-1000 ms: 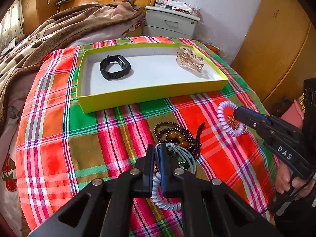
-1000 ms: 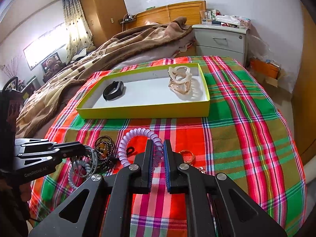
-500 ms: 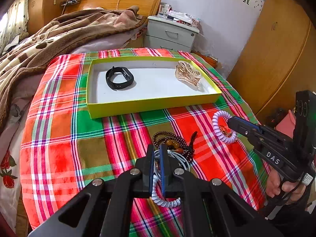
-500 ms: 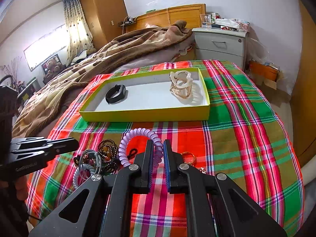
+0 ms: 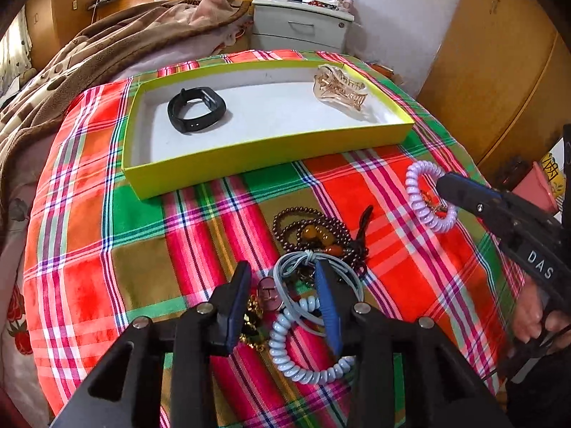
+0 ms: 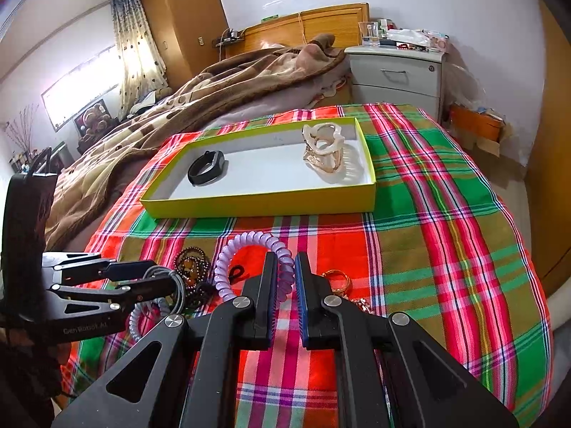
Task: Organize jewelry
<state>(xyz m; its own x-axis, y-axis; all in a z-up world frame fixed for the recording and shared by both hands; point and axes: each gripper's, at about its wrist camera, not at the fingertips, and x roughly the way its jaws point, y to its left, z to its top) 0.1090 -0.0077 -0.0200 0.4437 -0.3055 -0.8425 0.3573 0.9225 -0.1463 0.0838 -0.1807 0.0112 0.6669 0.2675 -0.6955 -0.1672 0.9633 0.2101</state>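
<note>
Jewelry lies heaped nearest, on the plaid cloth (image 5: 89, 278) covering the bed. The left hand-held gripper (image 5: 282, 296) stands spread wide over that heap, grasping nothing. Between and just past its fingers sit a pale blue spiral hair tie (image 5: 303, 353), a bundle of grey elastic bands (image 5: 314, 264) and a small dark pendant (image 5: 269, 294). Touching the bands on the far side is a dark beaded bracelet (image 5: 310, 228) with amber beads.

Off to the right, the right hand-held gripper (image 6: 285, 278) is clenched on a lilac spiral hair tie (image 6: 246, 246), whose loop arches up and left from the fingers. A gold ring (image 6: 337, 278) lies on the cloth just right of that gripper.

Farther on, well apart from the heap, rests a shallow yellow-green box (image 5: 249, 158) with a white floor. A black smart band (image 5: 196, 108) lies in its left half and a gold claw hair clip (image 5: 339, 87) in its far right corner.

Beyond the box a brown blanket (image 6: 221, 85) is bunched against the wooden headboard (image 6: 321, 23), with a grey nightstand (image 6: 396, 71) beside it.
</note>
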